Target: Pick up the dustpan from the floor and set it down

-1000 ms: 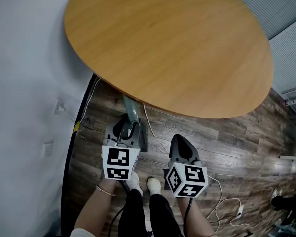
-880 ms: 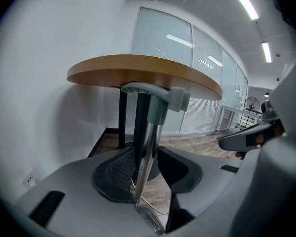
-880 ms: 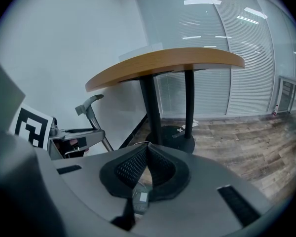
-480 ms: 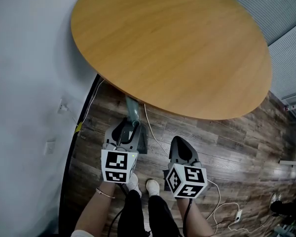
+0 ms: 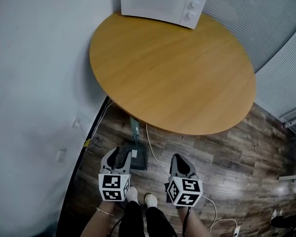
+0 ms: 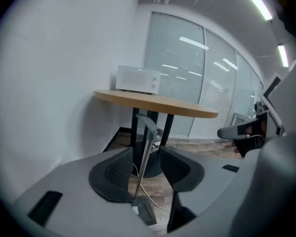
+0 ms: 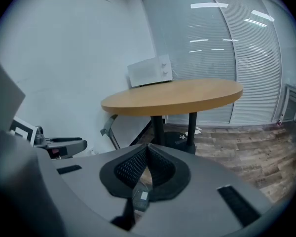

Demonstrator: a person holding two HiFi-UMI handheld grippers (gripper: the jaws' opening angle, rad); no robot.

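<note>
Closest in, the person's shoes stand on the dark plank floor between the two held tools. The left gripper has just been opening, and its jaws now stand spread wide. The dustpan's thin handle shows in the gap between them, but the pads do not press on it. A second ago this gripper sat right at the handle. It is now drawn back and raised, with a clear gap to the pan in the head view. The right gripper has its ribbed pads pressed together on nothing and hangs beside the left one, apart from the pan. I take it the dustpan has been set down and let go, so the task looks all but finished, with only the retreat left. The dustpan stands just ahead of the left gripper, near the wall and at the table's near edge. Its dark pan rests on the floor and bears a small white label. Its long grey-green handle rises nearly upright and ends in an angled grip. A white cable trails past it. Beyond spreads the round wooden table, more of it in view than before, with a white microwave now showing at its far edge.
</note>
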